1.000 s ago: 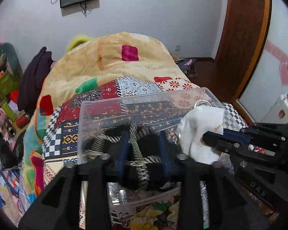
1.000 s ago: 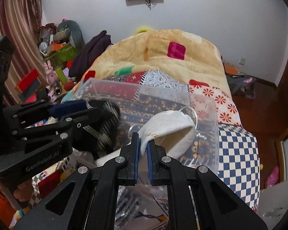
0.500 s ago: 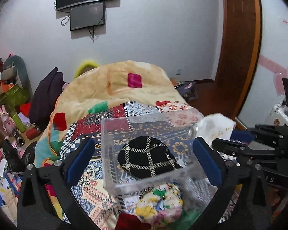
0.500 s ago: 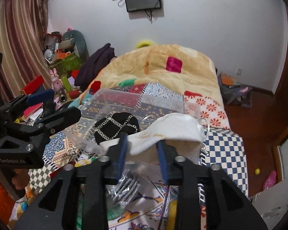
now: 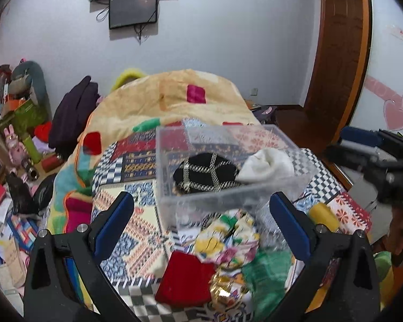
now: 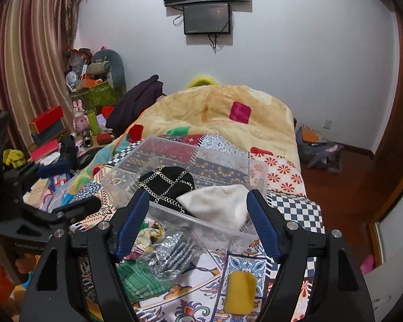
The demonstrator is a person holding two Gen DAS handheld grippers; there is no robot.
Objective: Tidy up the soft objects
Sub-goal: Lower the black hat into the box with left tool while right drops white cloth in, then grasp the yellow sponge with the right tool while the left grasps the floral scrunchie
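A clear plastic bin point(image 5: 228, 187) sits on the patchwork bedspread point(image 6: 282, 171), holding a black cap with silver chains point(image 6: 166, 185) beside a crumpled white cloth point(image 6: 217, 204). Loose soft items crowd its near edge. Left gripper point(image 5: 201, 217) and right gripper point(image 6: 197, 214) both hang spread wide, empty. No writing is readable.

Clear plastic bin point(image 5: 228, 196), knitted black cap point(image 5: 205, 171)

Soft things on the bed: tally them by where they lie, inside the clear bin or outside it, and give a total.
Inside the clear bin: 2, the black hat and the white cloth.
Outside, in front of it: 5, the red cloth, floral cloth, green cloth, grey bundle, yellow sponge.
Total: 7
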